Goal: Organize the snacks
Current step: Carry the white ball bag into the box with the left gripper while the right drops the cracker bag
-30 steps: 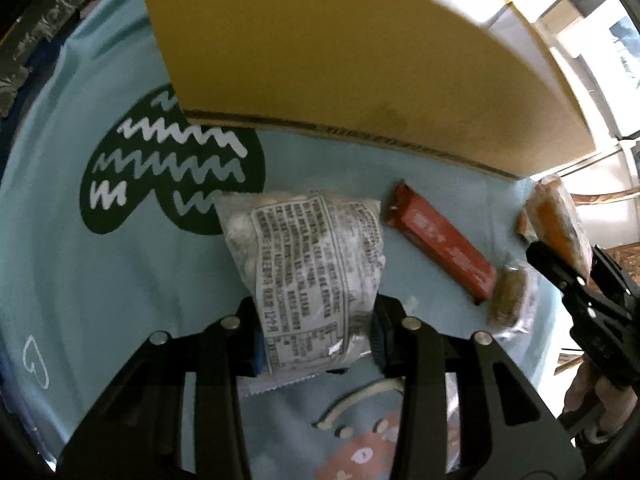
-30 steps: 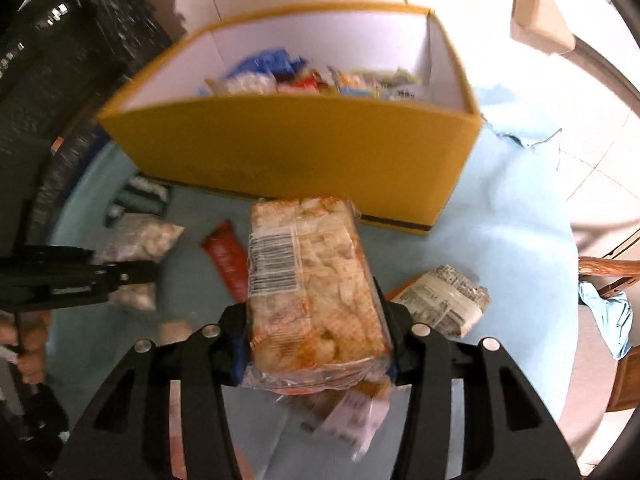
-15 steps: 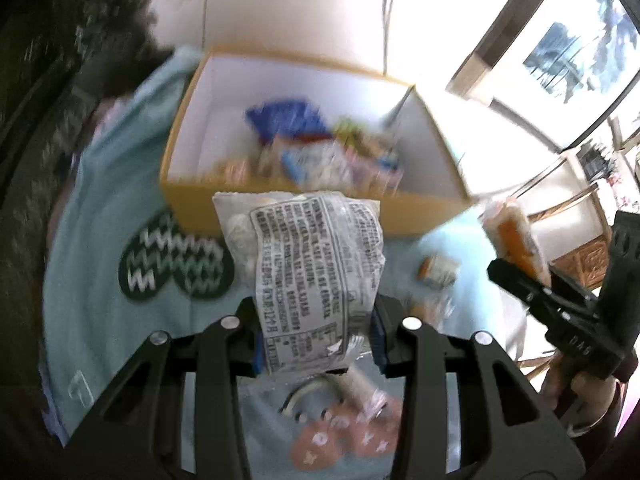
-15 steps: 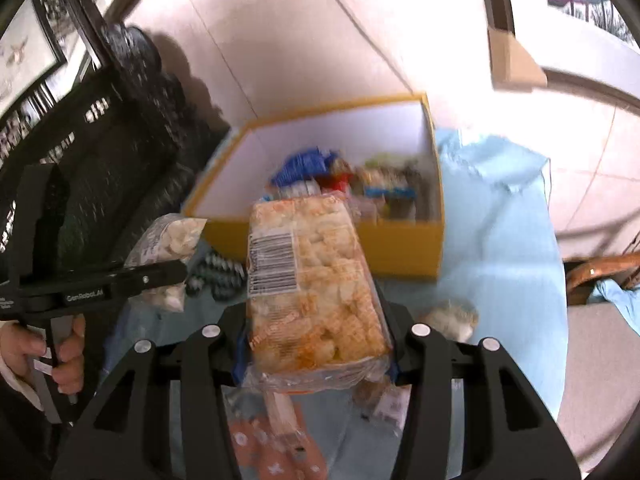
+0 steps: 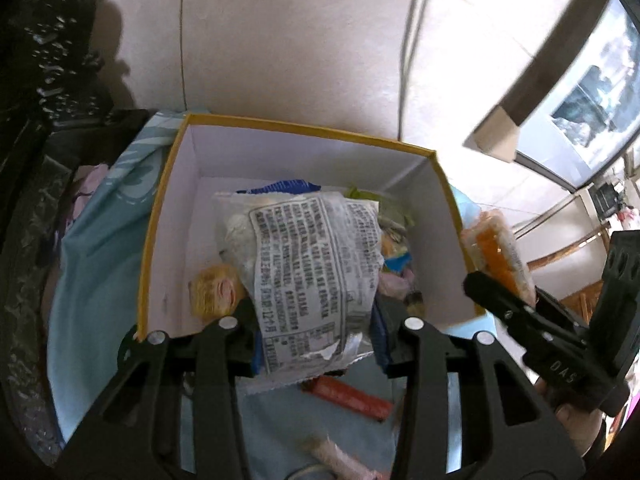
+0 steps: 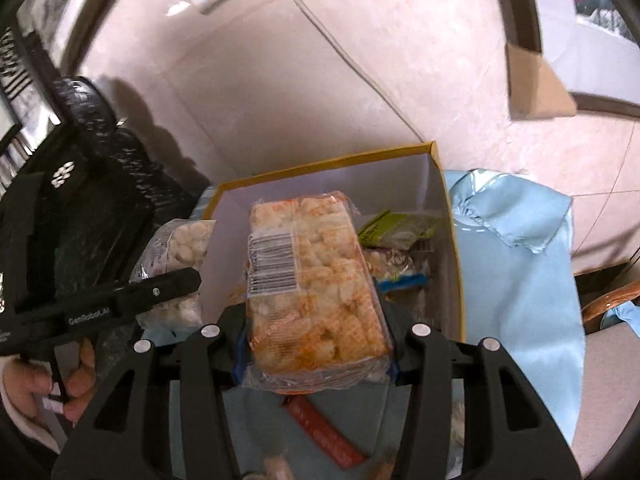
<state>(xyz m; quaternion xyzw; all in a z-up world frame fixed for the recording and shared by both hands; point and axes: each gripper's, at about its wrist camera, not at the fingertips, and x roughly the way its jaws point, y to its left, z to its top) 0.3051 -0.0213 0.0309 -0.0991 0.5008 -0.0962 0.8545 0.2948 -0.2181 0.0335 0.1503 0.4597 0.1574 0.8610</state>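
Both packs were down near the worktop a second ago, and now they're hanging up over the open yellow box [image 5: 154, 236]. The left hand-held gripper [image 5: 316, 332] is clamping the clear bag of white puffs [image 5: 312, 272], printed label facing the camera, though its jaws are easing apart a little with the bag still pinched between them. That bag is sitting right over the box's middle, covering a blue wrapper at its 12 o'clock and a yellowish wrapped snack [image 5: 214, 290] at its 9 o'clock.

The right hand-held gripper [image 6: 314, 342] is gripping the pack of orange-dusted crackers [image 6: 312, 280] by its sides, barcode up, over the near part of the same box. In the left view that pack is poking in at 3 o'clock, just outside the box wall.

More snacks are lying in the box's right half: a green-and-white packet [image 6: 396, 226] and a blue-edged one.

Under the grippers a red bar [image 6: 320, 428] is lying on the light blue cloth [image 6: 520, 280] covering the worktop, near the box's front wall.
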